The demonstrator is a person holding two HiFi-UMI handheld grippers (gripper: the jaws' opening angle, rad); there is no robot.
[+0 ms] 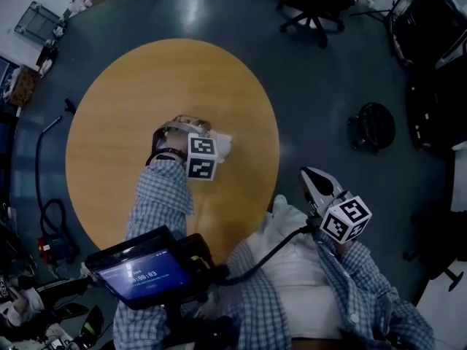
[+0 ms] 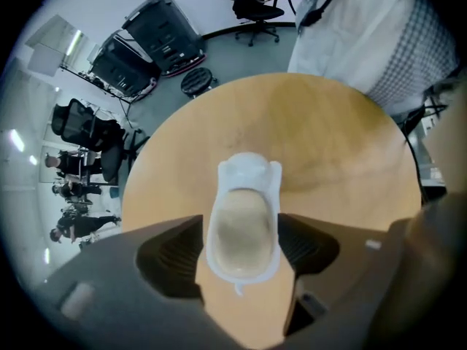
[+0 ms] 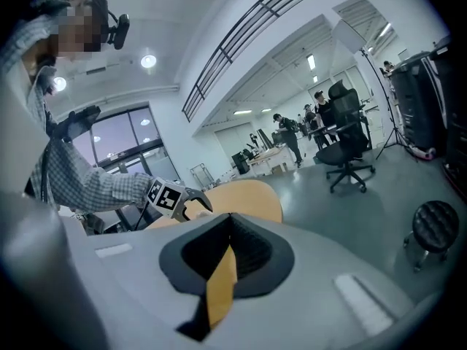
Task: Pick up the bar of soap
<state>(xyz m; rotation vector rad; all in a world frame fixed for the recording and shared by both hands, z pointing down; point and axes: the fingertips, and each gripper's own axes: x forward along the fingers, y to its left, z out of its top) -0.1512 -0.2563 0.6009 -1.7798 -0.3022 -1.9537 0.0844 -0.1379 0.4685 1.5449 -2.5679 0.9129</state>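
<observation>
The round yellow-brown bench (image 1: 146,86) stands on a dark grey floor (image 1: 321,79). The bar of soap (image 2: 241,235) is pale and oval. It lies in a white dish (image 2: 248,168), and the dish sits flat on the bench, near the edge on the person's side. The left gripper (image 2: 241,250) is down at the bench, right at the dish. Its jaws are wide apart, with one dark pad on each side of the dish. The pads are very close to the white rim, but they are not squeezing it. The soap is not lifted; it rests in the dish. An arm in a checked sleeve (image 1: 160,203) reaches over the bench to this gripper. The right gripper (image 3: 230,239) is off the bench, out past its edge on the person's right, up in the air beside the person's white top (image 1: 292,261). Its jaws are pressed close, with only a thin slit between them, and nothing is in them. A small screen (image 1: 142,272) with blue light sits low near the person. A black chair on wheels (image 1: 314,6) and a round black stool (image 1: 372,126) stand on the floor, well away from the bench.
</observation>
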